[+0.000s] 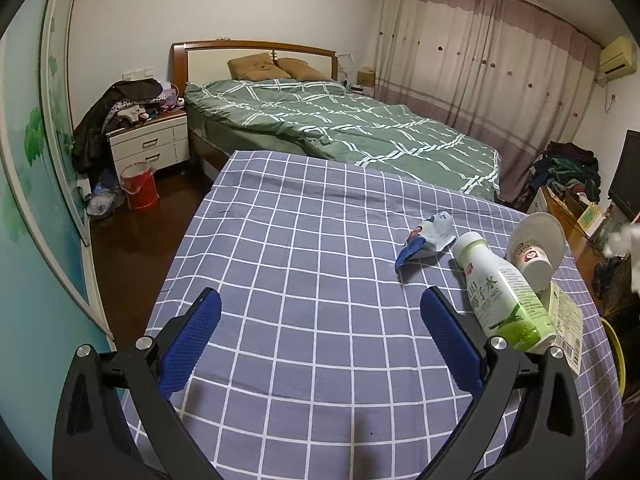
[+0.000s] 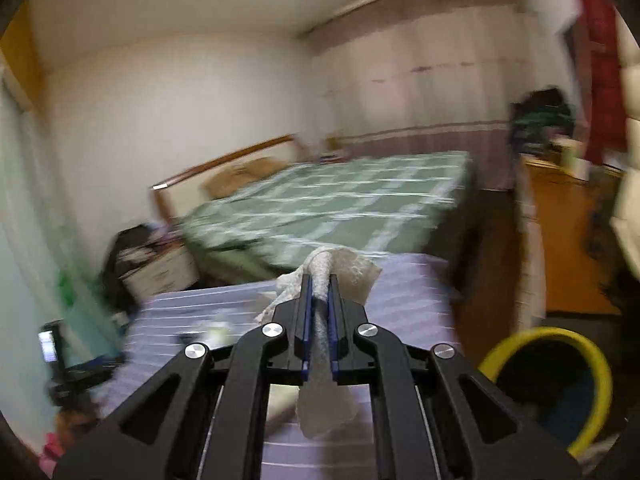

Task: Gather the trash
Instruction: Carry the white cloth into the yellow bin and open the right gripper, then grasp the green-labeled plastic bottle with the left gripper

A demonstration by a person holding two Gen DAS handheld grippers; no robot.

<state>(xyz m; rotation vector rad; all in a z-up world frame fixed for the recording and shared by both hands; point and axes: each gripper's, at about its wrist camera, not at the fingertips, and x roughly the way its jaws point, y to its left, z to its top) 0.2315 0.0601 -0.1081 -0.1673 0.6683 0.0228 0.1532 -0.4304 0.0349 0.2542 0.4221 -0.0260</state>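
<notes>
The right gripper [image 2: 320, 280] sits low in the centre of its blurred frame, jaws clenched on a crumpled white paper tissue [image 2: 326, 276] that bunches out past the tips and hangs below them. It looks nearly weightless and soft, so a firm pinch through the thickest wad should hold it; a loose edge would likely tear or slip free. At lower right of that view stands a yellow-rimmed dark bin [image 2: 596, 364], probably where the trash belongs.

In the left wrist view the left gripper [image 1: 320, 300] hovers with jaws released and nothing between them, over the bench under a blue-grey checked cloth [image 1: 280, 248]. At centre right of the frame lie a crumpled white-and-blue wrapper [image 1: 428, 236], a white-and-green plastic bottle on its side [image 1: 500, 292], a small white round tub [image 1: 532, 256] and a flat printed packet [image 1: 568, 320] partly under the bottle. The bottle seems light but smooth and round, apt to roll, so it is best taken across its middle. The wrapper is thin and crackly; pinching its raised fold should work.
</notes>
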